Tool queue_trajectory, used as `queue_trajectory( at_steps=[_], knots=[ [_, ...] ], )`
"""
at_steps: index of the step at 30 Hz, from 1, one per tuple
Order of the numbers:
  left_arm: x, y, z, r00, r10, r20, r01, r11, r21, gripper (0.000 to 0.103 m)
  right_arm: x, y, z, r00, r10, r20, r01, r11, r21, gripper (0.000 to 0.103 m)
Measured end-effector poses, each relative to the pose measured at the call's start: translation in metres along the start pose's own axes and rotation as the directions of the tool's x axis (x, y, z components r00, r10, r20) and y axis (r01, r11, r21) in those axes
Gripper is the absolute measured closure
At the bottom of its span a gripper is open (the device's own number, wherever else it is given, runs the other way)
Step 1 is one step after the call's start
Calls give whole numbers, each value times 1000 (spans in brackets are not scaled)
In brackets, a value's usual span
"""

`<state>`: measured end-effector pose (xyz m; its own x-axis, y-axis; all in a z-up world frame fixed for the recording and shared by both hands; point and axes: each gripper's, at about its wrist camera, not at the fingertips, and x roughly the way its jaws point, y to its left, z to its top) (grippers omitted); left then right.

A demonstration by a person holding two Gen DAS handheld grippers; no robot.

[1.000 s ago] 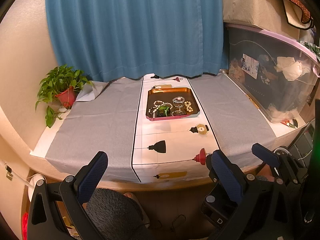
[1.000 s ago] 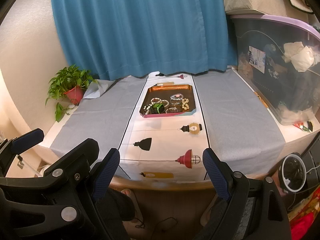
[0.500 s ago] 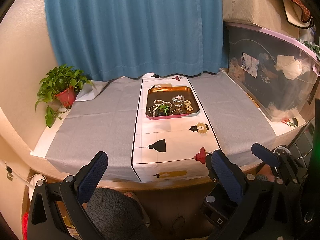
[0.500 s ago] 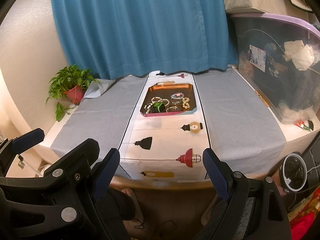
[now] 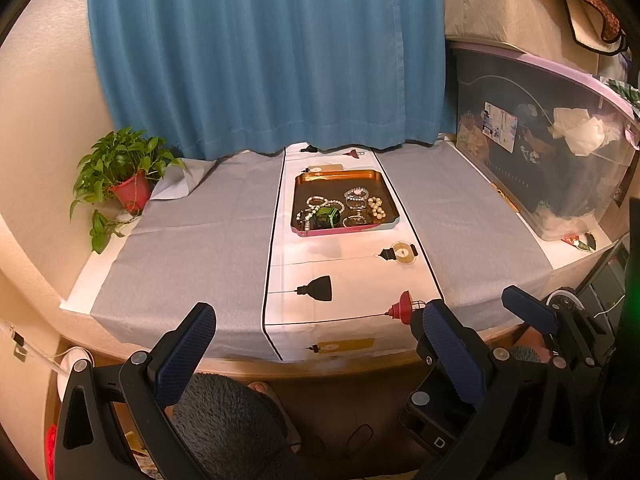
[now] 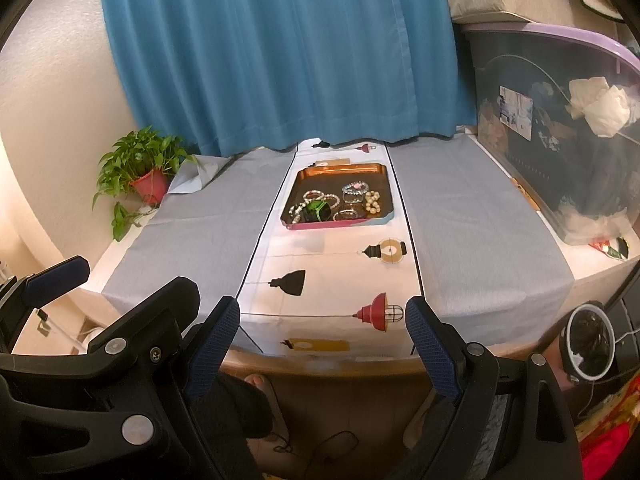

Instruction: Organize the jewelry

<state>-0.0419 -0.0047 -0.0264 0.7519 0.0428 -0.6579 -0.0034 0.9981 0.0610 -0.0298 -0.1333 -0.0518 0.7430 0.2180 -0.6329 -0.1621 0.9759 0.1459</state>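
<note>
A: Where is the jewelry to be found?

B: It is gathered in the tray (image 5: 346, 176), which is set on the white table runner (image 5: 352, 276) toward the far end of the table, just short of the blue curtain (image 5: 272, 60). Beaded bracelets (image 5: 320, 202) are seen in the tray's left half, a dark item with a green band (image 5: 326, 216) is laid near the tray's front rim, and a cluster of pale beads (image 5: 376, 206) is placed toward its right side. Finer detail cannot be made out.

A: And the grippers, relative to the tray?

B: Both are held well short of it, off the near edge of the table. The left gripper (image 5: 316, 344) is seen with its blue-padded fingers (image 5: 184, 352) spread wide apart, and nothing is caught between them. The right gripper (image 6: 320, 340) is likewise held with its jaws wide apart and nothing is gripped. The tray is not touched by either.

A: What else is placed around the tray?

B: A potted plant (image 5: 120, 172) in a red pot is stood well to the tray's left, by the wall. A clear storage bin (image 5: 540, 152) with a lilac lid is set well to its right. Grey cloth (image 5: 192, 248) is spread on both sides of the runner, and lamp figures are printed on the runner nearer than the tray.
</note>
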Motion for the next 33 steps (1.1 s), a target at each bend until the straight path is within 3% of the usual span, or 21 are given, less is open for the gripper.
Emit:
queue_trajectory(
  at_steps=[33],
  knots=[
    [2,3,-10,1000,1,-6,-1,1000,-2,0,-1,5,-6,1000,8,-13,-9,1000,-5,18]
  ],
)
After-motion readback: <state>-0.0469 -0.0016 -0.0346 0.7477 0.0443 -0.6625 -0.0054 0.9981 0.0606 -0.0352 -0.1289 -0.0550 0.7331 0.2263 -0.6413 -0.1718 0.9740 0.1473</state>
